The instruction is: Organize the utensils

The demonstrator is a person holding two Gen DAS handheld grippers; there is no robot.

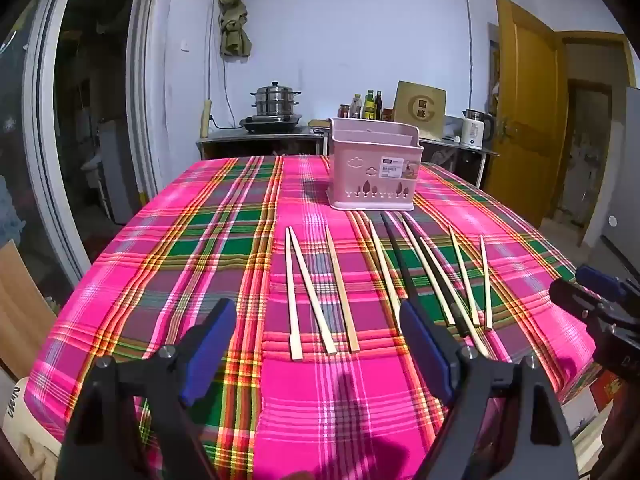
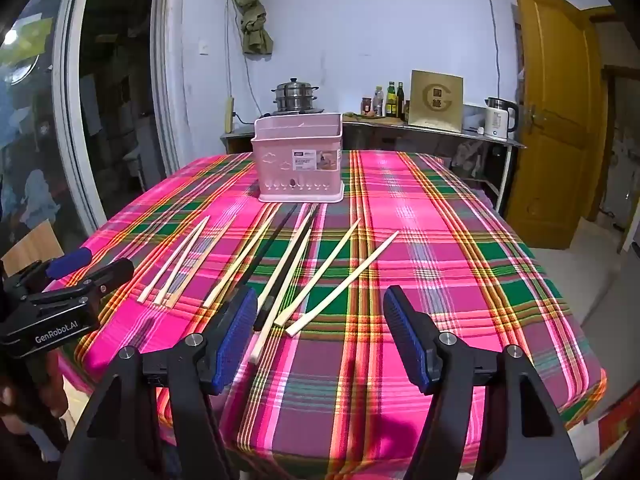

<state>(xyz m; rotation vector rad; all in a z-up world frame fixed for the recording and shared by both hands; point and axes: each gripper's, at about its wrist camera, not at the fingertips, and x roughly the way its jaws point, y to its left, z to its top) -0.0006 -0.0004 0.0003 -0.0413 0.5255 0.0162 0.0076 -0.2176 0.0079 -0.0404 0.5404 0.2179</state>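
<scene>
Lay scattered on the pink plaid tablecloth (image 1: 224, 216): pale wooden chopsticks (image 1: 310, 292) and two black chopsticks (image 1: 400, 268), roughly side by side, tips toward the far end. Stood upright just beyond them, near the far edge: a pink utensil basket (image 1: 374, 164), label facing the cameras, nothing seen inside. Hovered above the near edge with jaws spread wide and nothing between them: the left gripper (image 1: 316, 344), over the pale chopsticks at left. Likewise wide open and holding nothing: the right gripper (image 2: 320, 336), near the rightmost chopsticks. Sat behind on a counter: a steel steamer pot (image 2: 295, 94), bottles (image 2: 394, 100) and a white kettle (image 2: 498, 118).
</scene>
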